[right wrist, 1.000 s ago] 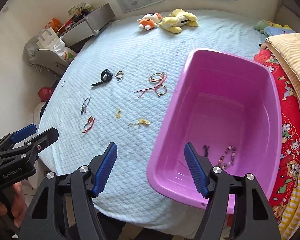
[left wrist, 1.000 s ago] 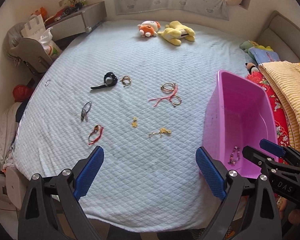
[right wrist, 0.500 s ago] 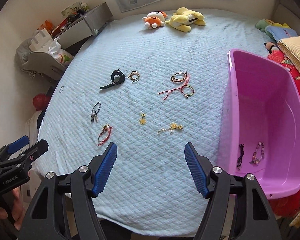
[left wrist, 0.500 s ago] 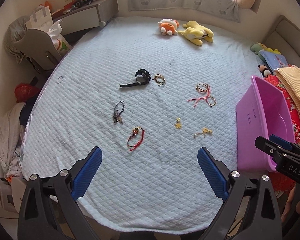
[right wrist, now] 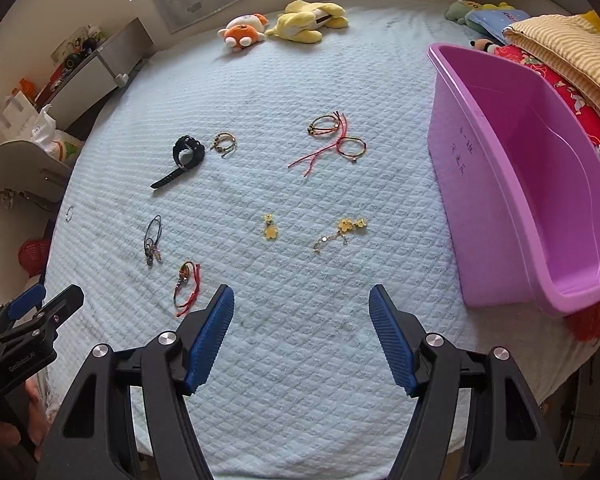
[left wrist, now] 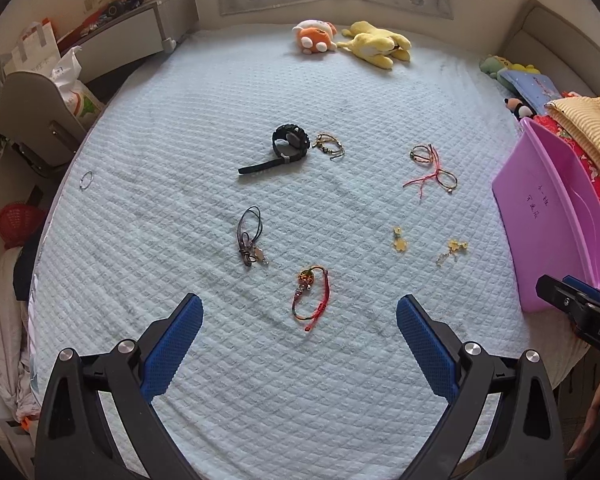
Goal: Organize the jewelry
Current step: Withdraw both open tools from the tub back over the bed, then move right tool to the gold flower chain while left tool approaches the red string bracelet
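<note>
Jewelry lies scattered mid-bed: red cord bracelet (left wrist: pixel 311 295) nearest the near edge, black watch (left wrist: pixel 286 149) farther in, yellow flower earrings (right wrist: pixel 342 230) toward the pink tub (right wrist: pixel 512 184) at the bed's right edge; left gripper (left wrist: pixel 299 344) and right gripper (right wrist: pixel 301 332) jaws spread, empty, above the quilt (left wrist: pixel 204 92)

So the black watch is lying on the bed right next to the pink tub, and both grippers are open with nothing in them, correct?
Not quite. The black watch lies far from the pink tub, toward the opposite side of the bed, beside a small gold bracelet; the right wrist view shows this. The rest holds: the left gripper and right gripper are both open and empty.
</note>
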